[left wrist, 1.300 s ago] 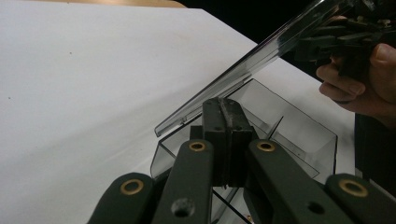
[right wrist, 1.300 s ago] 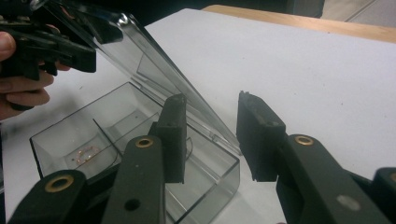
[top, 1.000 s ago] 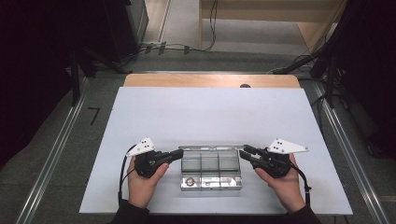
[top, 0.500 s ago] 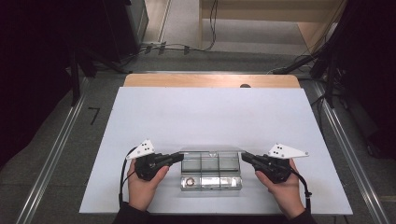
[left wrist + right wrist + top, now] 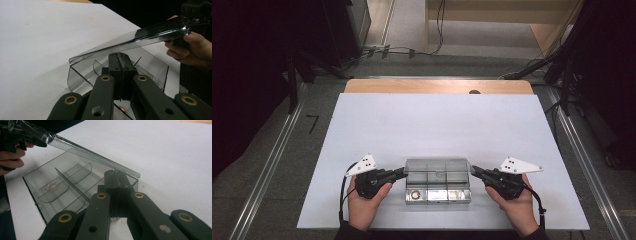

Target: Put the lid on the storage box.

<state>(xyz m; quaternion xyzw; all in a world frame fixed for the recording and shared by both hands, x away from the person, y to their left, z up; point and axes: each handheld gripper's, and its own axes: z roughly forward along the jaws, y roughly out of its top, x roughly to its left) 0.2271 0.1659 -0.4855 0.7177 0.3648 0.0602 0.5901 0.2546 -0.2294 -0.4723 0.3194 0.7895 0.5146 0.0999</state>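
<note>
Dark floor with cables surrounds the white table [image 5: 437, 125], and a wooden strip runs along its far edge. Near the person's side stands a clear plastic box [image 5: 438, 189] with compartments; a small ring-like thing lies in its near left one, too small to identify.

At the left, the left gripper [image 5: 403, 172] has its jaws pressed together at the left end of the box. In the left gripper view they are closed right under the edge of the transparent lid [image 5: 130, 41], and they seem to pinch the end wall of the box; I cannot say it for certain. This gripper looks the same as one second ago.

In the middle, the lid is now raised and tilted over the box, open on the near side, with the dividers visible below it.

At the right, the right gripper [image 5: 473, 171] has just been closing, and its jaws are now shut at the right end of the box, close under the lid's corner [image 5: 132, 173]. In the earlier high view it stood a little farther from the box; now it touches the end.

My judgement: both ends are now secured, so the lid can be opened fully or the box steadied for reaching inside.
</note>
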